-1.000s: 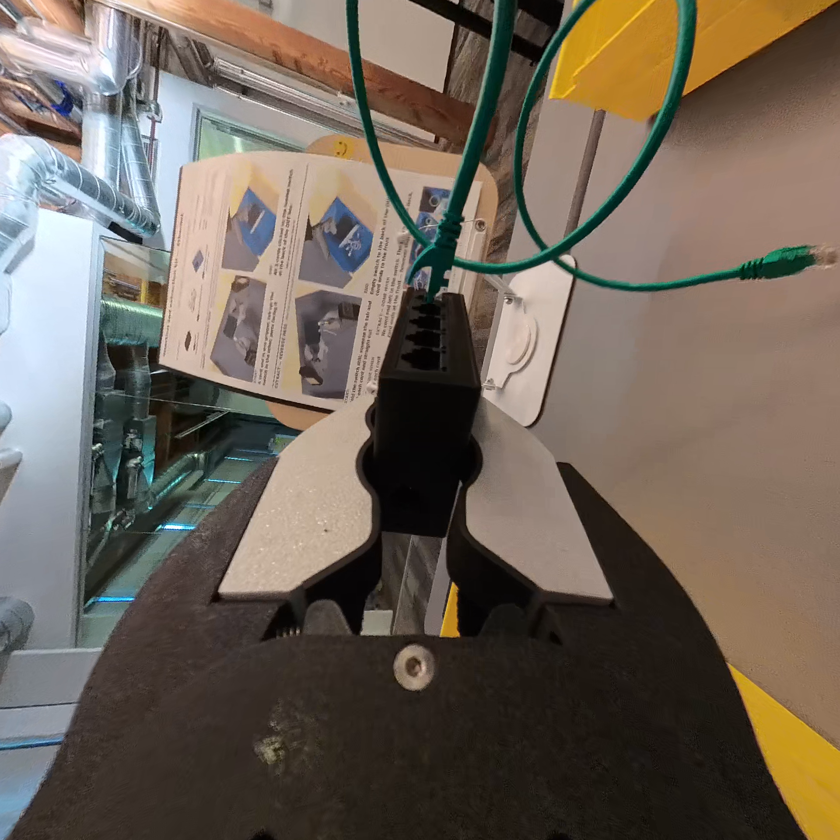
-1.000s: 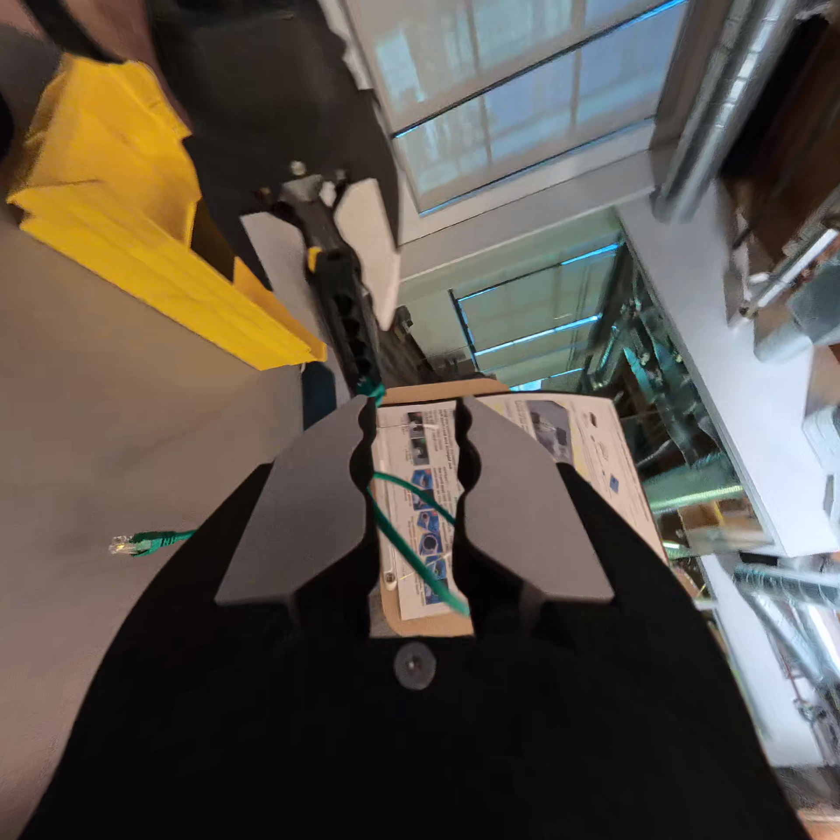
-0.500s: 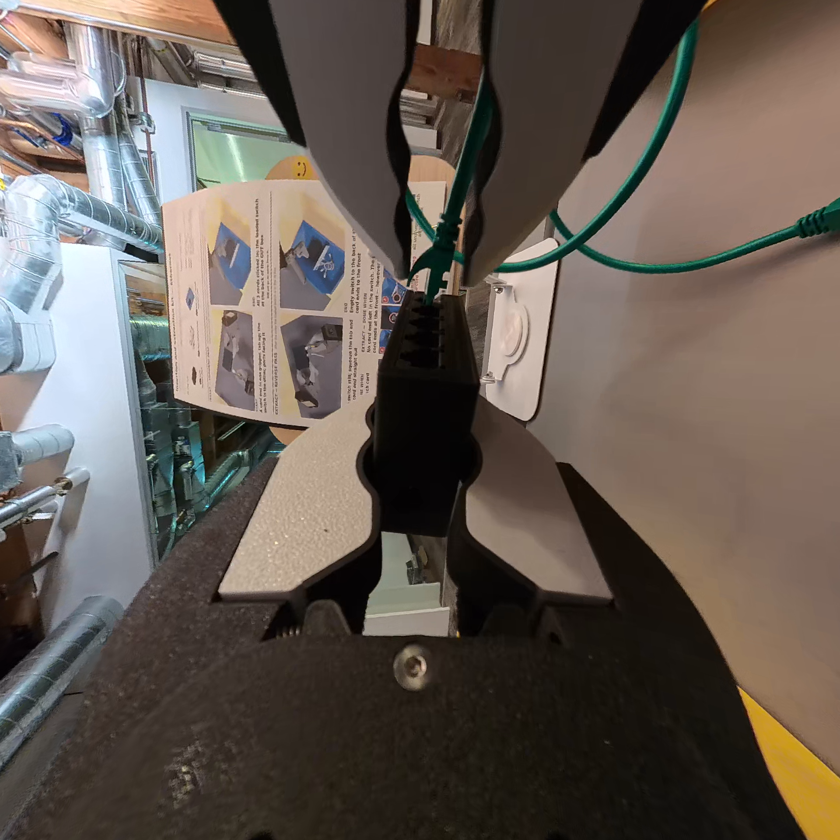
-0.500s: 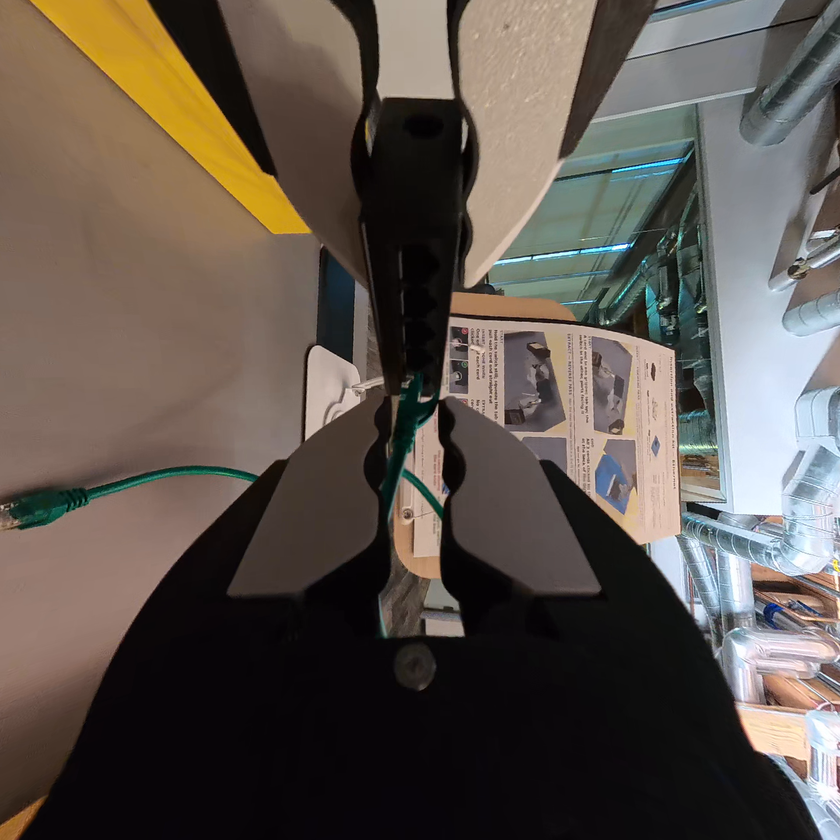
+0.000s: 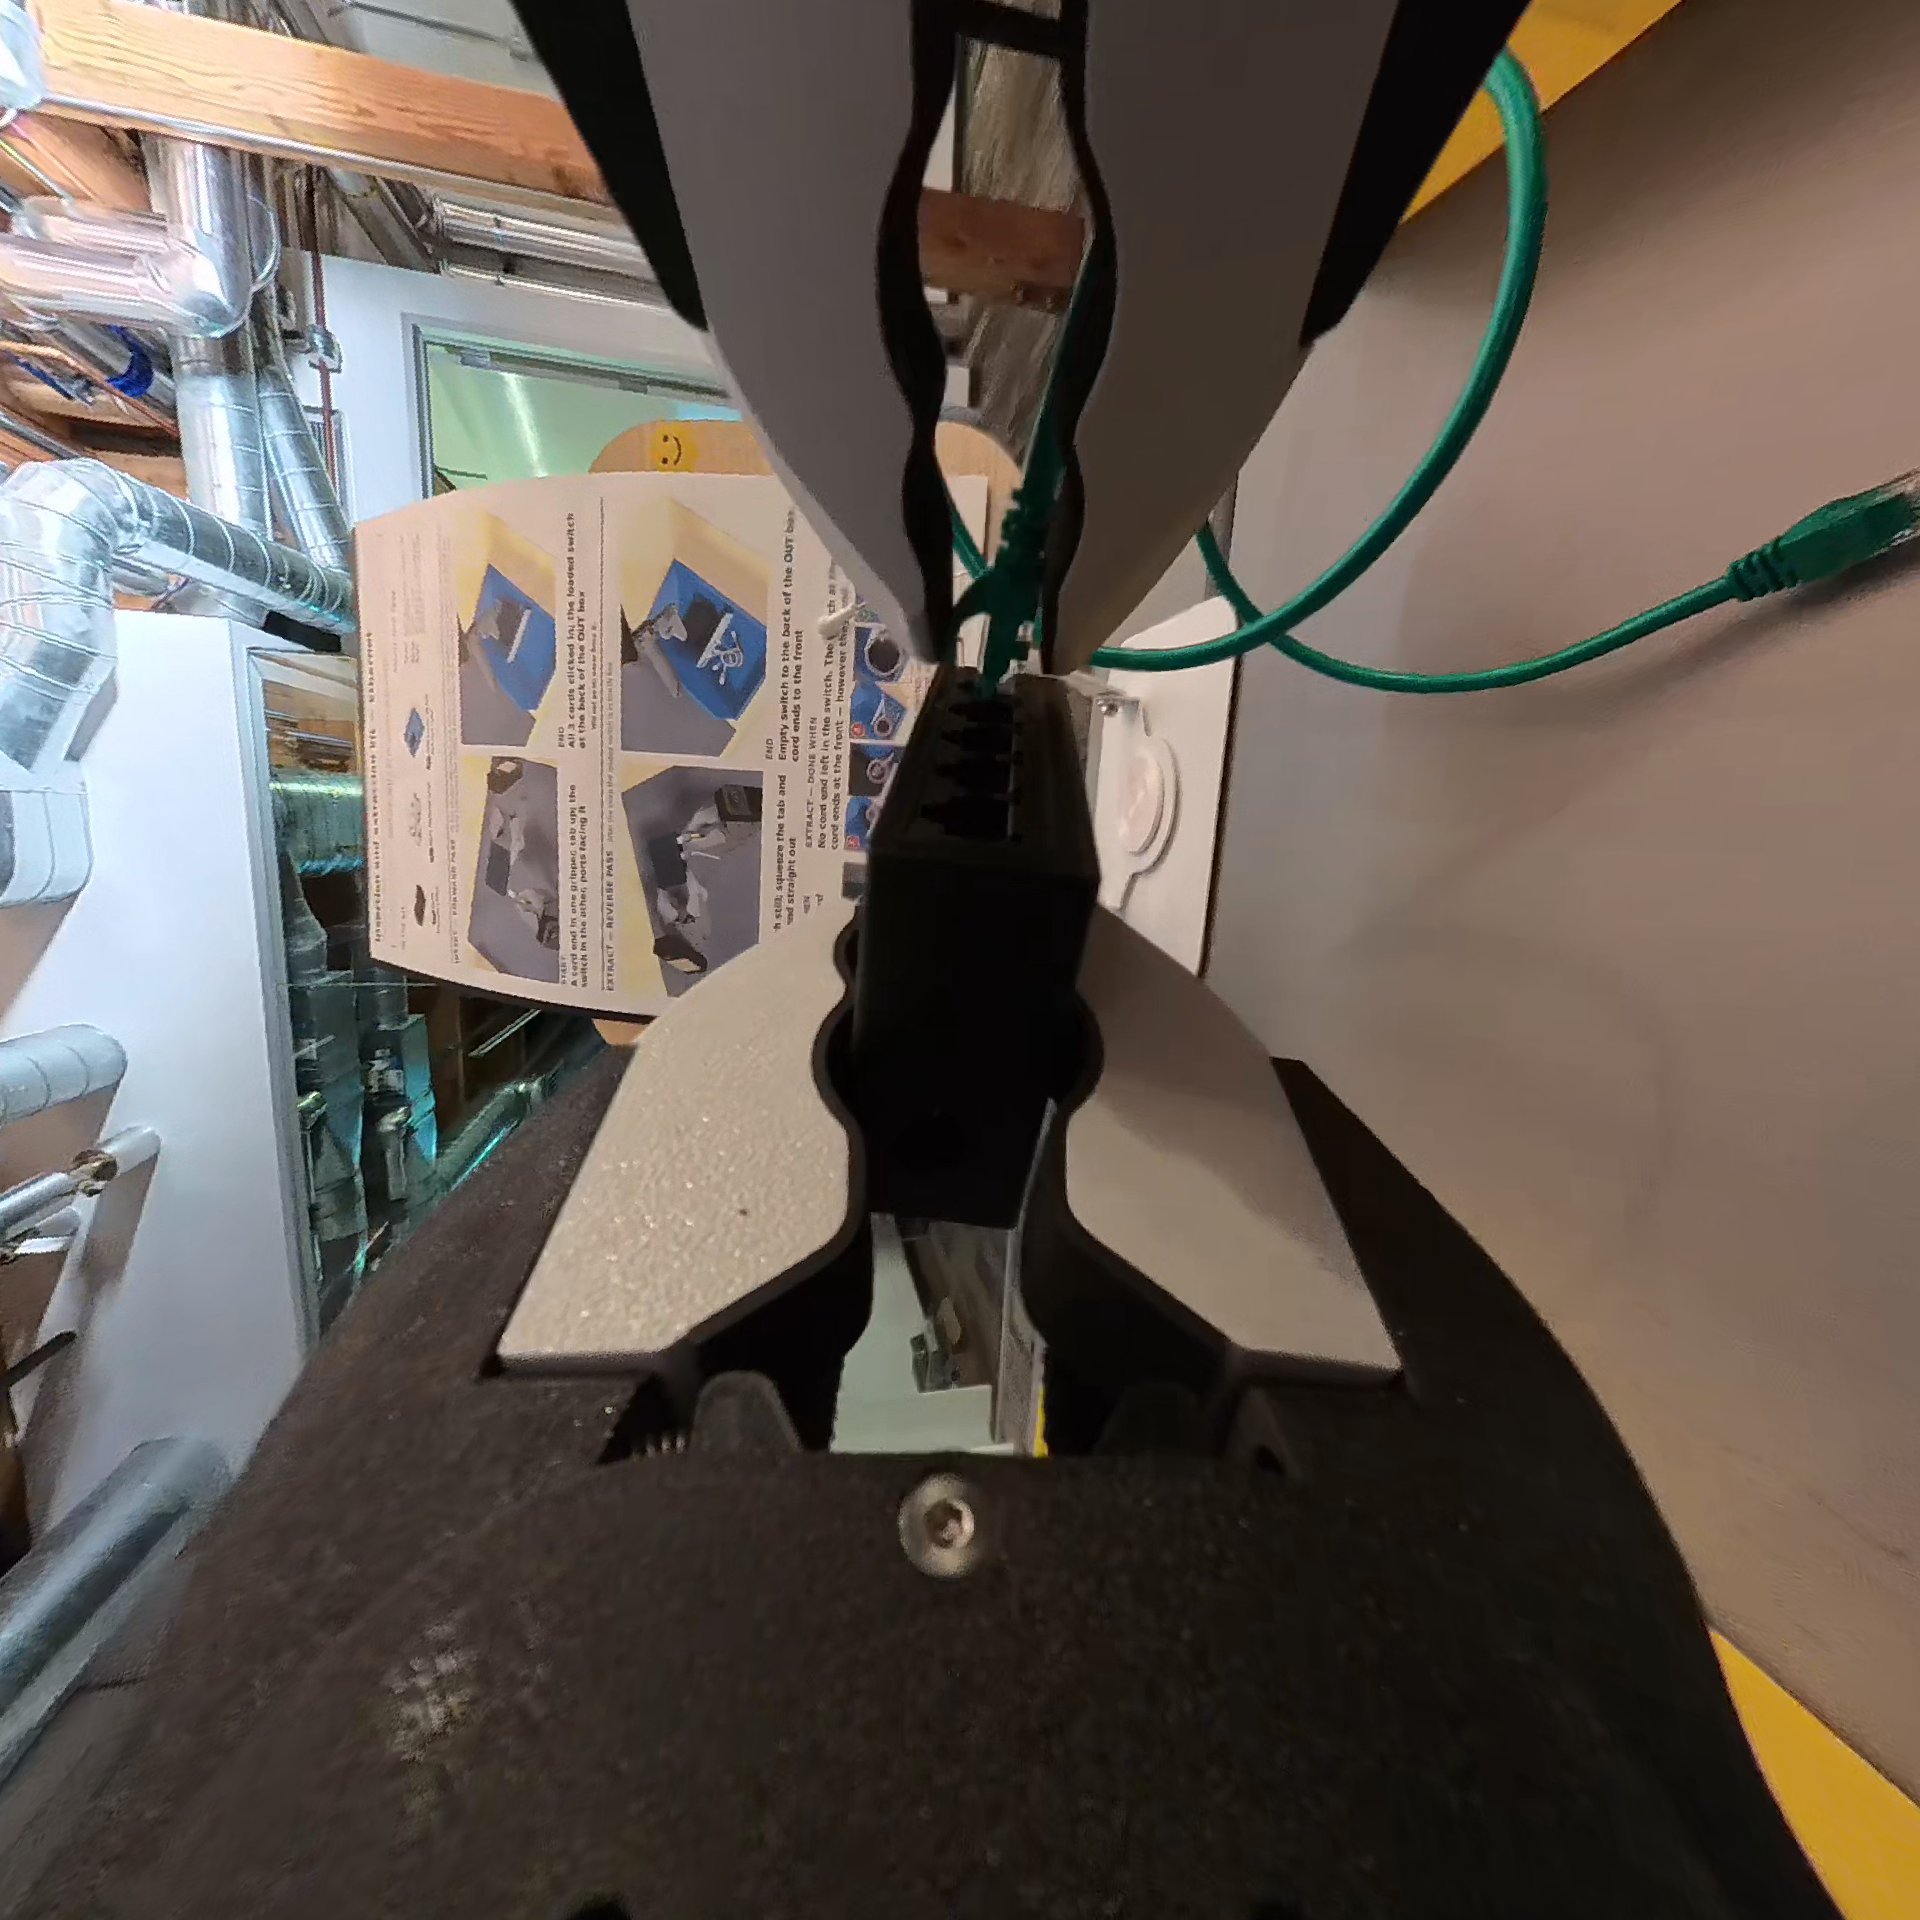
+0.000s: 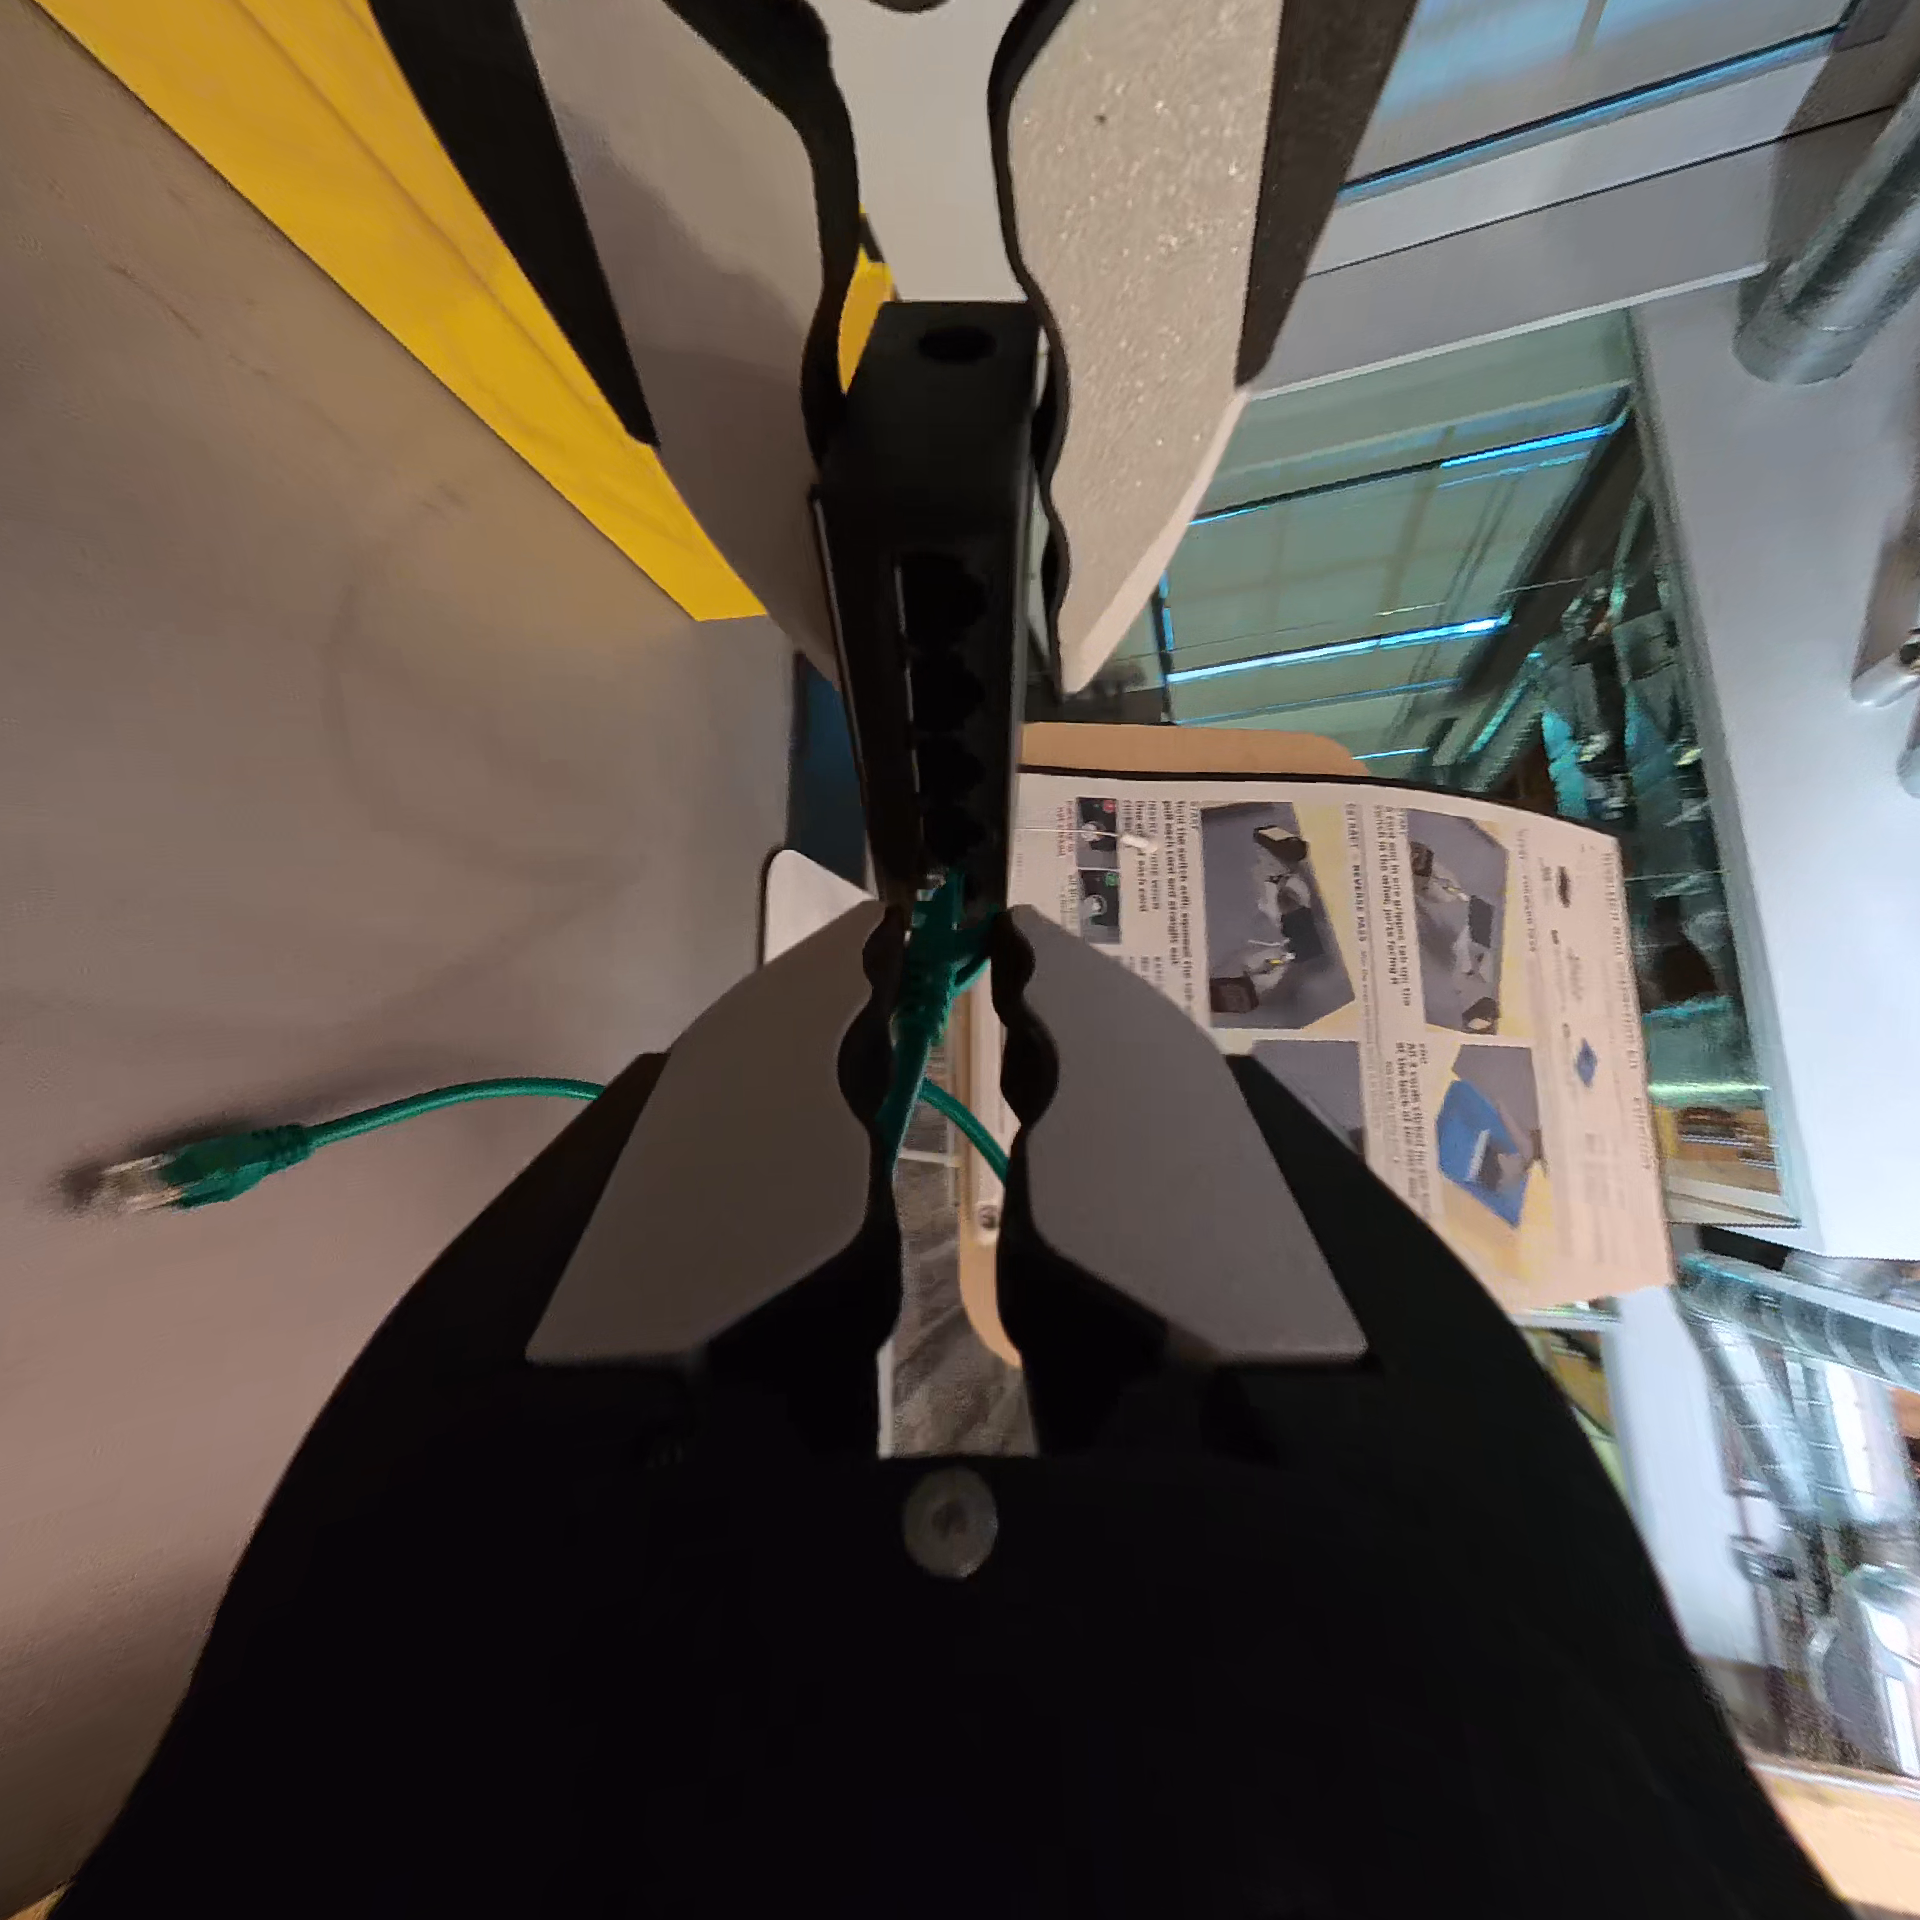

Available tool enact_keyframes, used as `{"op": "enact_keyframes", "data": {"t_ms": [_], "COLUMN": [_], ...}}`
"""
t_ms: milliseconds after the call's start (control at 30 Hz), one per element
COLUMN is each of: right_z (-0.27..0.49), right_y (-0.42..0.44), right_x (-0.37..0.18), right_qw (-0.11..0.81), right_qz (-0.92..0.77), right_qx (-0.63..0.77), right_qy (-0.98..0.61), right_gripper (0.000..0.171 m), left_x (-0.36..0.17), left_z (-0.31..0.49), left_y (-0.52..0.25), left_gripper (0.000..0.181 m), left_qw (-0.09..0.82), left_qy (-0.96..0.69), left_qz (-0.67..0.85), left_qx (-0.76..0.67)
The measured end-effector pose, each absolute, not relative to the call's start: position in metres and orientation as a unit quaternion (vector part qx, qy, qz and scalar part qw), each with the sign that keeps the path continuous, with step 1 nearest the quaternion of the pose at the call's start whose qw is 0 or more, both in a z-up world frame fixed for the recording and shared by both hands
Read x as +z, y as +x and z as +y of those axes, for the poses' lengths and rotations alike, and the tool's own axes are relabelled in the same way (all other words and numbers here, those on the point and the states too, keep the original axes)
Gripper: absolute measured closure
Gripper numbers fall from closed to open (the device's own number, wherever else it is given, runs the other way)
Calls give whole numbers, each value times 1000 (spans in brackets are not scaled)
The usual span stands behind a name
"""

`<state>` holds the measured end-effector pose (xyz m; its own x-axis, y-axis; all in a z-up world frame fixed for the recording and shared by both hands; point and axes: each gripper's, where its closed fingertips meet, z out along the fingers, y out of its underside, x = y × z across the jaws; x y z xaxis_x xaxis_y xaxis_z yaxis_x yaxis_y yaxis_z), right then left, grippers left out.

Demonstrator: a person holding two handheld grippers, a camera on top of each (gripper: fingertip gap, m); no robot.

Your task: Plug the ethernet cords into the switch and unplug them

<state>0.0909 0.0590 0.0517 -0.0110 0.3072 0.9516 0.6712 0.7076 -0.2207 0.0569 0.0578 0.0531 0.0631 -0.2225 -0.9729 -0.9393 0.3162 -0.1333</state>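
My left gripper (image 5: 971,935) is shut on a black switch (image 5: 982,1039) and holds it in the air with its row of ports facing outward. A green ethernet cord (image 5: 1455,416) has one plug (image 5: 1013,582) in the switch's far end port. My right gripper (image 6: 945,920) faces the switch (image 6: 935,468), slightly open. Its fingers straddle that plug (image 6: 930,987), which lies against one finger. From the left wrist view the right gripper (image 5: 997,644) comes in from above. The cord's free plug (image 6: 208,1158) hangs over the grey table, also seen in the left wrist view (image 5: 1829,540).
A printed instruction sheet on a wooden board (image 5: 582,748) stands behind the switch, next to a white plate (image 5: 1153,800). The grey table (image 5: 1558,935) has a yellow edge (image 5: 1818,1766). A yellow bin (image 6: 416,260) sits on it. Metal ducts and glass walls lie beyond. Left tips to right tips: about 4 centimetres.
My right gripper has come from off to the side up to the switch's end port, and its fingers have narrowed around the plugged-in green plug. The left gripper keeps hold of the switch.
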Motion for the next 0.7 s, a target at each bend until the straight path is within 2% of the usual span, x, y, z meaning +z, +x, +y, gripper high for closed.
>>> {"op": "enact_keyframes", "data": {"t_ms": [700], "right_z": [54], "right_y": [120], "right_x": [9], "right_qw": [460], "right_qz": [-769], "right_qx": [-115], "right_qy": [-429], "right_gripper": [155], "left_x": [10], "left_z": [66], "left_y": [80], "left_gripper": [150], "left_qw": [520], "left_qy": [-517], "left_qz": [635], "left_qx": [244]}}
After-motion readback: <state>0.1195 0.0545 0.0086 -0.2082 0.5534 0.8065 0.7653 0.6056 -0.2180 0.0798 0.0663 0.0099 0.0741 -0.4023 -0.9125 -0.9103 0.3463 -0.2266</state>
